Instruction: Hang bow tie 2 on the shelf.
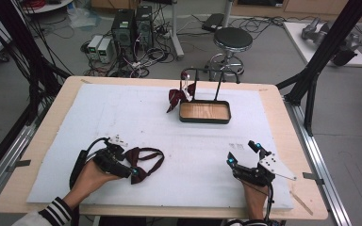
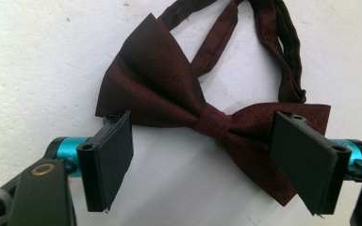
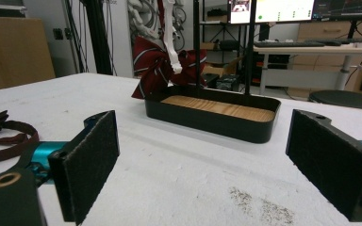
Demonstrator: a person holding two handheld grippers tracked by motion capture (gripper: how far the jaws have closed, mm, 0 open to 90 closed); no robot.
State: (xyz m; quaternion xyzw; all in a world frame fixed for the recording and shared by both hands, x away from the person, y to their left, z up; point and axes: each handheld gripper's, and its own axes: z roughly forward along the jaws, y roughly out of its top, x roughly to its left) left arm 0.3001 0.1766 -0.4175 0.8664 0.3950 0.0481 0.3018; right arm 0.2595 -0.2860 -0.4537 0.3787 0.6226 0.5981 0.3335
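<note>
Left gripper view: dark red bow tie lies between spread fingers

Left gripper view puts the dark red bow tie (image 2: pixel 207 113) flat on the white mat (image 2: pixel 37 56), with its knot about midway between the two fingers (image 2: pixel 115 155) of the left gripper (image 2: pixel 207 160). Those fingers stand spread wide, one at the edge of each wing of the bow, overlapping the cloth in the picture; whether the pads press on it I cannot tell. No earlier picture is at hand, so only the stance is told. The strap of the bow tie loops away from the knot, on the side far from the fingers.

From the high view, the bow tie (image 1: pixel 141 165) lies near the front left of the mat (image 1: pixel 169 136), well apart from the black tray (image 1: pixel 204 120) at the far middle of the table (image 1: pixel 273 99). A second, striped red bow (image 1: pixel 176 96) hangs from the stand just beside that tray's left end.

The right gripper (image 1: pixel 246 159) rests on the mat, well to the right of the bow tie. In the right gripper view its fingers (image 3: pixel 89 155) are spread wide with nothing between them, and the tray (image 3: pixel 212 120) stands ahead.
</note>
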